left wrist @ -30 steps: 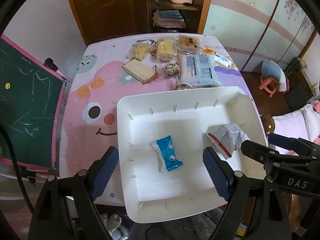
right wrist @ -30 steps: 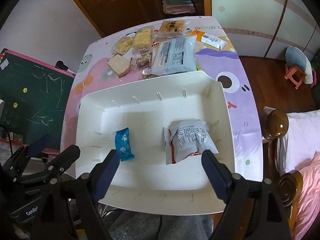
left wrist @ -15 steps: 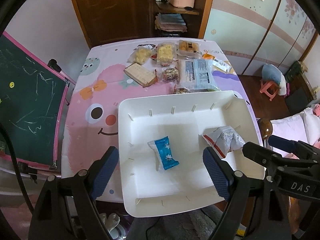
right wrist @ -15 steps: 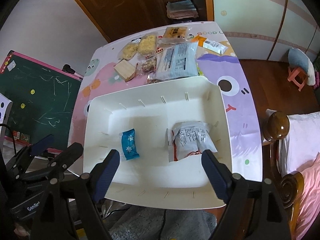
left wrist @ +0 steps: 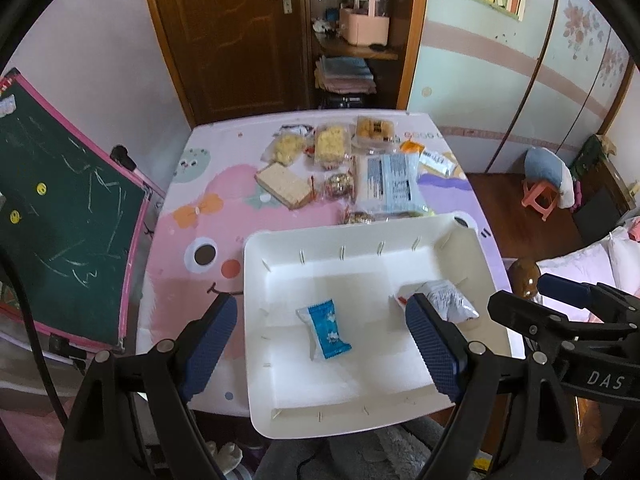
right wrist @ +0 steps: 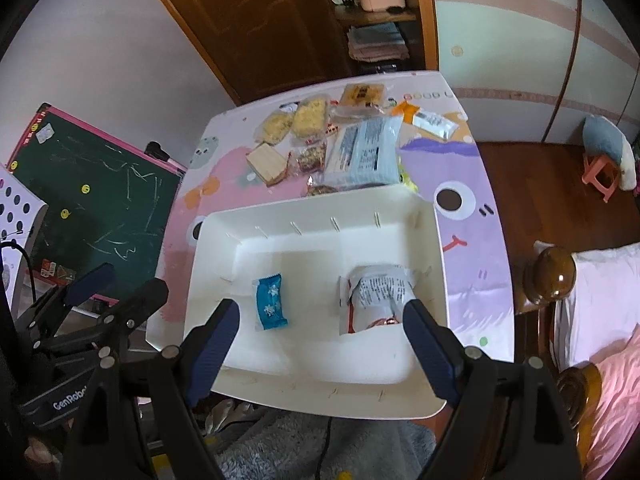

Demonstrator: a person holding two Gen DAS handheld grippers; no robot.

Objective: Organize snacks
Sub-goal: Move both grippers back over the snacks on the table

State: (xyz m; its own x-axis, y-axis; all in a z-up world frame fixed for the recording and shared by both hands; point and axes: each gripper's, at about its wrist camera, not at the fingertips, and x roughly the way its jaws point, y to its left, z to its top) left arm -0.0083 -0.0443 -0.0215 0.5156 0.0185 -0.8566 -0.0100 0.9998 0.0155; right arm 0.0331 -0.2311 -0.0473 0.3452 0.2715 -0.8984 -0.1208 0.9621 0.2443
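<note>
A: Where are the snacks (left wrist: 352, 168)?

B: Piled beyond the tray (left wrist: 360, 408), ahead of both my spread, empty hand-held grippers (left wrist: 320, 336) (right wrist: 320, 336).

A: Risk?

B: Reaching over, I could clip the tray's far wall and shove it.

A tray (left wrist: 256, 280) sits at the counter's (left wrist: 192, 240) near edge. In it, a small packet (left wrist: 326, 330) lies left and a larger bag (left wrist: 448, 300) right, well apart. Behind the tray, more snacks (left wrist: 340, 164) cluster toward the counter's far side. A chalkboard (left wrist: 60, 208) stands left of the counter.
</note>
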